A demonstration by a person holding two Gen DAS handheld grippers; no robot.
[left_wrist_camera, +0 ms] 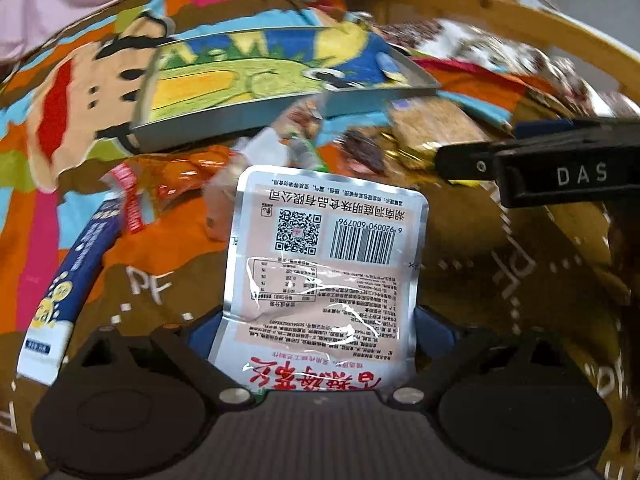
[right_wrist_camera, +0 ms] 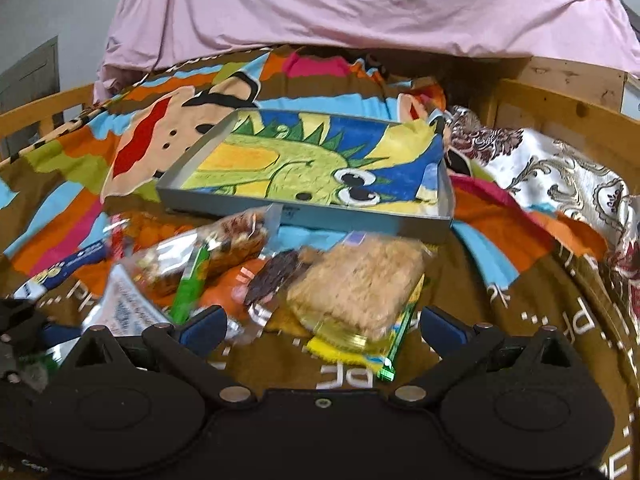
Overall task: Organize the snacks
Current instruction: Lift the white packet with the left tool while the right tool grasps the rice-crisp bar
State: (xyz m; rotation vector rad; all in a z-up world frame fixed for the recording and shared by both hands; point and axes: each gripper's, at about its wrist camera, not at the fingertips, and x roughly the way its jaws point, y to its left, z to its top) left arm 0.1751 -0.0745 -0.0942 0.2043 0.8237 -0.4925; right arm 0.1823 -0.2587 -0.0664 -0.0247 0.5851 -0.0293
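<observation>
My left gripper (left_wrist_camera: 320, 320) jaws wide, silver pouch (left_wrist_camera: 326, 256) between them, grip unclear. My right gripper (right_wrist_camera: 320, 330) jaws apart over cracker pack (right_wrist_camera: 356, 284), near grey tray (right_wrist_camera: 304, 214).

Both cams ride low on the grippers, looking forward and down across the cartoon blanket (right_wrist_camera: 80, 184). The left view sits really close, a silver packet (left_wrist_camera: 324, 264) filling its middle, with the grey tray (left_wrist_camera: 280, 108) farther up. The right view sits back a bit, facing the tray (right_wrist_camera: 304, 212) and pink sheet (right_wrist_camera: 360, 8). Both views share the tray, the blanket and the snack pile (right_wrist_camera: 280, 272).
</observation>
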